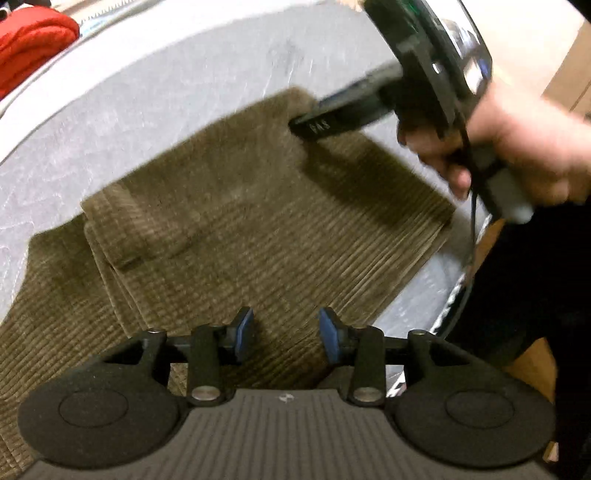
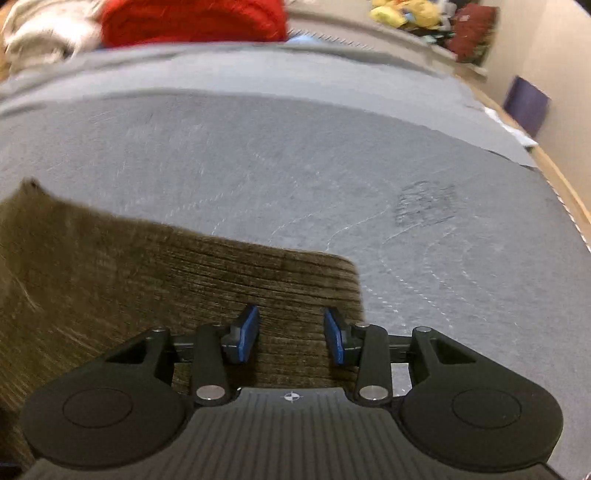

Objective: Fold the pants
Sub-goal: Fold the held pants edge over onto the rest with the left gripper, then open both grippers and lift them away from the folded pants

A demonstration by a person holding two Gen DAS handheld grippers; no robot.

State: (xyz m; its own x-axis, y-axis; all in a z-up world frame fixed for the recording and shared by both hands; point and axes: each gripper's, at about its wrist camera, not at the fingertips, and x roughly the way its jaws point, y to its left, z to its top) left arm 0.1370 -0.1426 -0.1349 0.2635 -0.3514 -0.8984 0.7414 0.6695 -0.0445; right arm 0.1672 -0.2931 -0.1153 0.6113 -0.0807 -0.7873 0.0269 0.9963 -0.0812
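Olive-brown corduroy pants (image 1: pixel 229 229) lie folded flat on a grey padded surface (image 1: pixel 166 74), with a smaller folded layer on top at the left. My left gripper (image 1: pixel 286 332) hovers over the near part of the pants, its blue pads apart with nothing pinched between them. A hand (image 1: pixel 517 147) holds my right gripper (image 1: pixel 310 125) with its fingers over the far corner of the pants. In the right wrist view the pants (image 2: pixel 110 266) fill the lower left. My right gripper (image 2: pixel 291 332) stands open above their corner, and the cloth shows through the gap.
A red cloth (image 2: pixel 192 18) and an off-white cloth (image 2: pixel 44 33) lie beyond the far edge. Yellow items (image 2: pixel 406 14), a dark red bundle (image 2: pixel 472 29) and a purple panel (image 2: pixel 526 105) stand at the back right. The grey surface (image 2: pixel 295 166) ends at a wooden edge (image 2: pixel 565 192) on the right.
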